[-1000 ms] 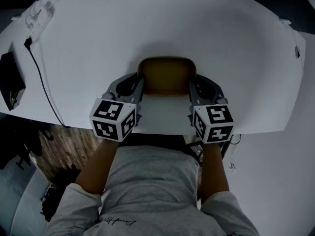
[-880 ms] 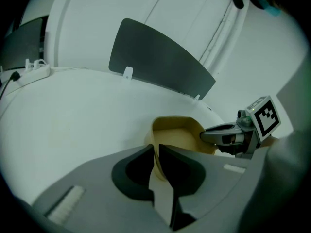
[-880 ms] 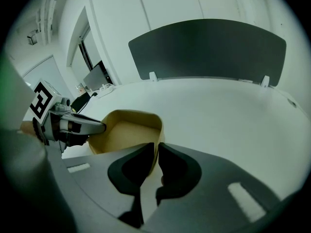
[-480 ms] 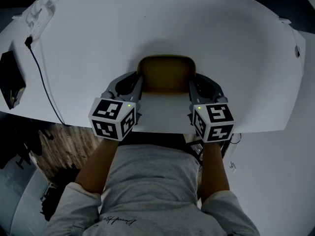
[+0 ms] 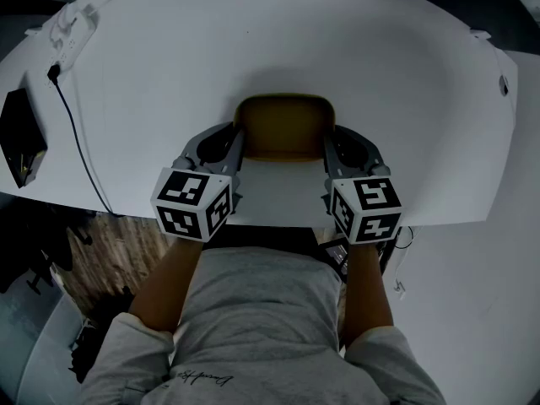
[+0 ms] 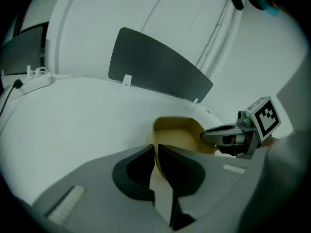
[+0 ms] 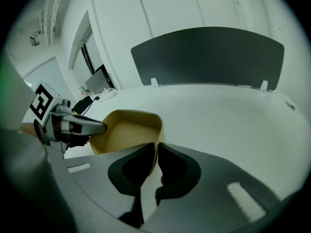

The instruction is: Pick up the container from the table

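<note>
At the left, the left gripper [image 5: 238,142] has just been drawing its jaws in, and it is now clenched on the left wall of the container [image 5: 285,126]; its own view shows the thin tan wall pinched between the dark pads [image 6: 132,171]. The container, a shallow tan tray with rounded corners, sits in the middle between the two grippers. It appears to rest flat on the white worktop [image 5: 253,49] near the front edge, in the same spot as a second ago, so nothing is raised yet. At the right, the right gripper [image 5: 331,146] has been closing too, a little later than the left, and it now bites the right wall in the same way. With both walls grasped, the gripping step looks finished. What remains is the lift, which probably needs both hands rising evenly, since thin walls may flex or slip if one side leads.
</note>
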A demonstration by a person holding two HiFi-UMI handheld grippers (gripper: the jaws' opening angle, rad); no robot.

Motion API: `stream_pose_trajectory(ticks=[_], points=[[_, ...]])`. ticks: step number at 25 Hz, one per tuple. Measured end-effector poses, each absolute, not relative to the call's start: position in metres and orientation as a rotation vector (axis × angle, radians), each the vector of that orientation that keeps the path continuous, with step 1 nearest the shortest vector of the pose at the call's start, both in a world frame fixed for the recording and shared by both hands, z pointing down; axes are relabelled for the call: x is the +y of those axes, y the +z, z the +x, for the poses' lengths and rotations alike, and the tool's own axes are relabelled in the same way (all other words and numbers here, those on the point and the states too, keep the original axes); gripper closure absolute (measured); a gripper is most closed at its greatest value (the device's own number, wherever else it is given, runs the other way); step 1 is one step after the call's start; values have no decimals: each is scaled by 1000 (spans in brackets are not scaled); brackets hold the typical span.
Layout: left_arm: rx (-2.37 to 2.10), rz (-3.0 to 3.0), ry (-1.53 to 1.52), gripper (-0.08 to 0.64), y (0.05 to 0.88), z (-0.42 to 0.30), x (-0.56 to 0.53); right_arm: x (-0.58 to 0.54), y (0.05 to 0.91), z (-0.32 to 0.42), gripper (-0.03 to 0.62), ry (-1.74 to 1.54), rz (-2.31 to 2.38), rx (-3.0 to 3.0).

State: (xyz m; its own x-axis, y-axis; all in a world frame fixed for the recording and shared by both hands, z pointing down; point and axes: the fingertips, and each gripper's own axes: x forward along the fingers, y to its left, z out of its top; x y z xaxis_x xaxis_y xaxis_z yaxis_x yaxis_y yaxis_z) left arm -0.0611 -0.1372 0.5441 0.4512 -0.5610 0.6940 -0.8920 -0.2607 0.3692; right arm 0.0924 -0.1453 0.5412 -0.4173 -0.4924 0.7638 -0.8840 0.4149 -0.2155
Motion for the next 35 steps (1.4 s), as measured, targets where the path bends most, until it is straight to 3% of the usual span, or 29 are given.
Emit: stream_pose_trajectory(ticks=[35], points=[[-1272,2034,475,535,482,-62,-127,-133,473,92,554,733,1216,-2149]])
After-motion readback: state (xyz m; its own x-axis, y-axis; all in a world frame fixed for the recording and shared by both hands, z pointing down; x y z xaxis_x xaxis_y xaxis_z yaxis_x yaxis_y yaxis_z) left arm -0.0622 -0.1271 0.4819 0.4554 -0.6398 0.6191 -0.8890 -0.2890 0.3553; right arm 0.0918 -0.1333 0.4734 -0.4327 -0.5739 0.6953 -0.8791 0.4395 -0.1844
